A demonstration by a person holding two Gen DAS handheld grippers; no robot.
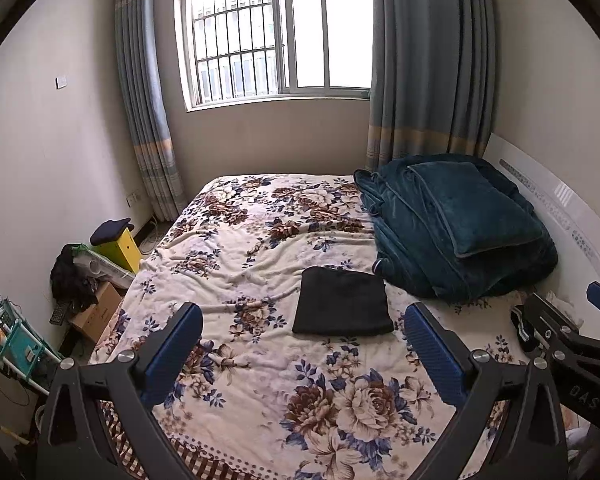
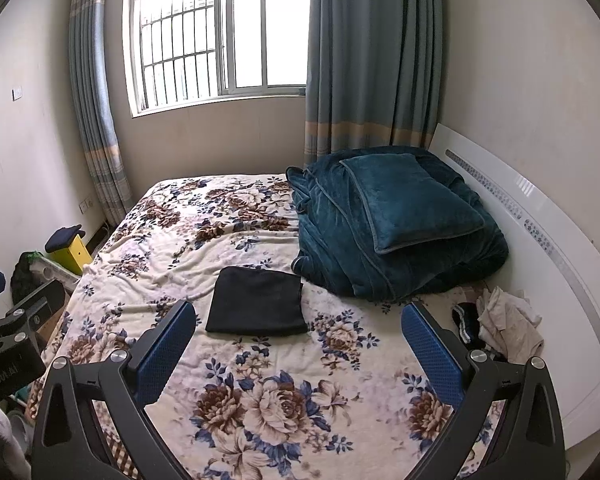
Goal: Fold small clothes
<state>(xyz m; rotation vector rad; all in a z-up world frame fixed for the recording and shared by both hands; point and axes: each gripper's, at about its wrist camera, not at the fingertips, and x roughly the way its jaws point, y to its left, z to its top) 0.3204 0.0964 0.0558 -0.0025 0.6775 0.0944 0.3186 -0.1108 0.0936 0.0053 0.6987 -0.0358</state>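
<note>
Folded black garment [image 1: 343, 302] lies mid-bed on floral blanket [image 1: 260, 360], both grippers, left [image 1: 303, 354] & right [image 2: 300, 354], spread wide & empty; only right wrist view shows crumpled clothes pile [image 2: 504, 324] near white headboard [image 2: 560, 248].

The bed [image 2: 260, 420] has a flowered blanket [image 2: 172, 248]. On it lie a folded black garment [image 2: 258, 304], a teal quilt heap [image 2: 380, 248] and small crumpled clothes [image 2: 504, 320] by the headboard.
</note>
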